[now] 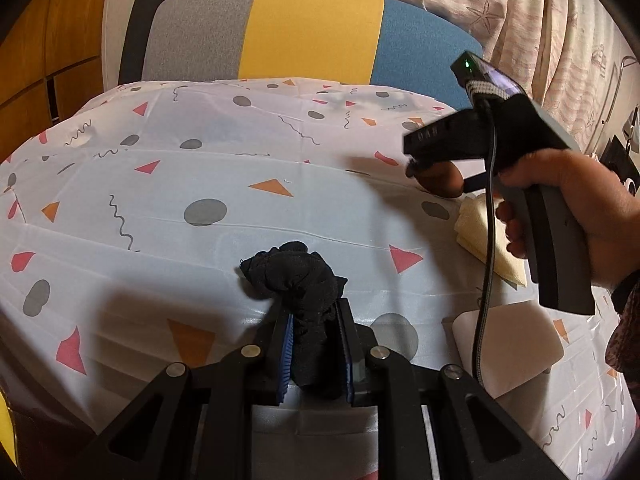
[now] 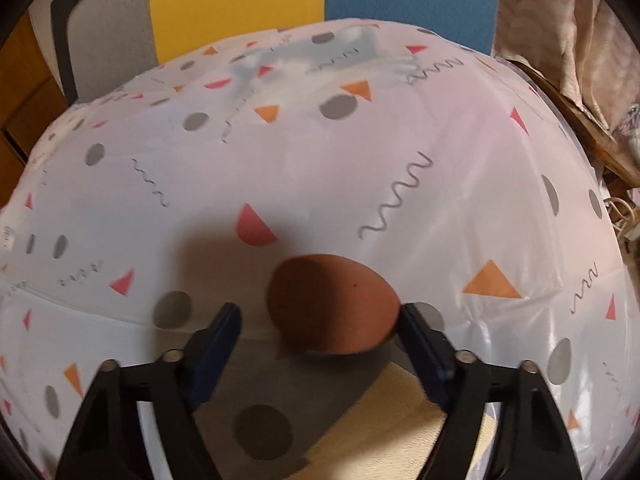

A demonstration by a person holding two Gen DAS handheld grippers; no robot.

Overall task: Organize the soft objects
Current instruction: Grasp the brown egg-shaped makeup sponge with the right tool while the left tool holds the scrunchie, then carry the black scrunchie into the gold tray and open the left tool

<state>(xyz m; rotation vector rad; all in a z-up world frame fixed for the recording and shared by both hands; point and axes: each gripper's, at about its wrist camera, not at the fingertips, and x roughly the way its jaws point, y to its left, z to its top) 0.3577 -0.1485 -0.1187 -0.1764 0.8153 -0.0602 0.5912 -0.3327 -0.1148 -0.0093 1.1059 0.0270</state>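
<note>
A light, squashy brown sponge [image 2: 332, 308], lower centre, is straddled by the right gripper's [image 2: 320, 320] wide fingers and is best pinched across its middle, while a limp black sock [image 1: 298, 280] is held by the clamped left gripper [image 1: 314, 344].

On the tabletop [image 1: 224, 168], a bunched sock [image 1: 296, 276] lies at the centre's near edge, between the left tool's [image 1: 316, 344] fingers. At three o'clock of it lies a folded cloth [image 1: 476, 236]; at four o'clock, a flat pad [image 1: 516, 340]. An egg-shaped sponge [image 2: 332, 308] lies just behind the cloth. A chair [image 1: 304, 28] stands at twelve o'clock, behind the tabletop.
</note>
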